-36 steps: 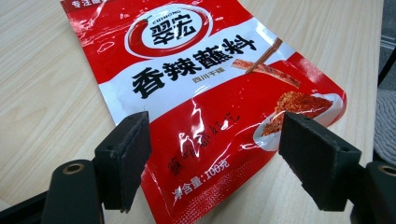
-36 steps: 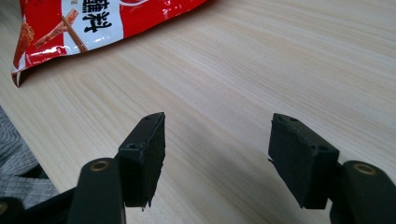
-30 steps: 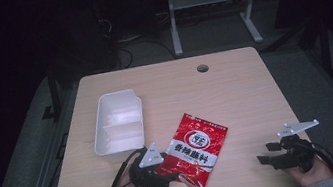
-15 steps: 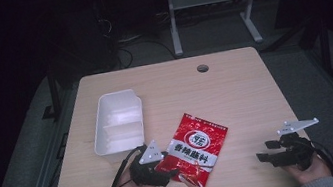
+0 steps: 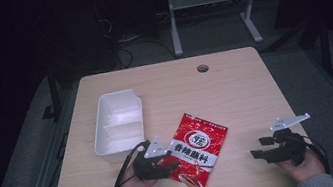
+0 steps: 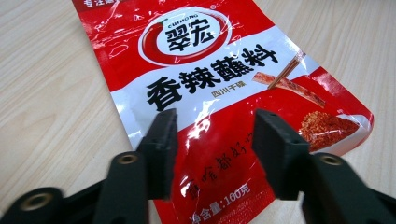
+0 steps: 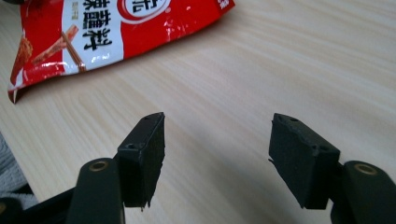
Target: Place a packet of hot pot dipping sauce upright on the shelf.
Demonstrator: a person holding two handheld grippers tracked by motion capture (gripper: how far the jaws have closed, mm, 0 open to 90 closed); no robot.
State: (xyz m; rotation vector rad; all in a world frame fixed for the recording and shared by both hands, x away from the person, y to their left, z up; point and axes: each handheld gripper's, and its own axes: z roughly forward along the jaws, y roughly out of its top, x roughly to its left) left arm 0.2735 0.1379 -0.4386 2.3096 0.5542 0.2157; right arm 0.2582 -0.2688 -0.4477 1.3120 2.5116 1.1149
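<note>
A red seasoning packet (image 5: 197, 148) with a white band and black Chinese characters lies flat on the wooden table, near the front edge. My left gripper (image 5: 167, 161) hovers at the packet's left lower edge, open, its jaws standing over the packet (image 6: 219, 93) with nothing pinched. My right gripper (image 5: 257, 152) rests at the front right of the table, open and empty, well to the right of the packet (image 7: 112, 23). In the right gripper view its jaws spread wide over bare wood.
A white two-compartment tray (image 5: 118, 122) stands left of the packet, empty. A round cable hole (image 5: 202, 68) sits near the table's far edge. Bare wood (image 5: 237, 102) stretches between the packet and the right gripper. Dark floor and a metal stand lie beyond.
Both hands have barely shifted. The left gripper stays at the packet's lower left edge; the packet and tray have not moved.
</note>
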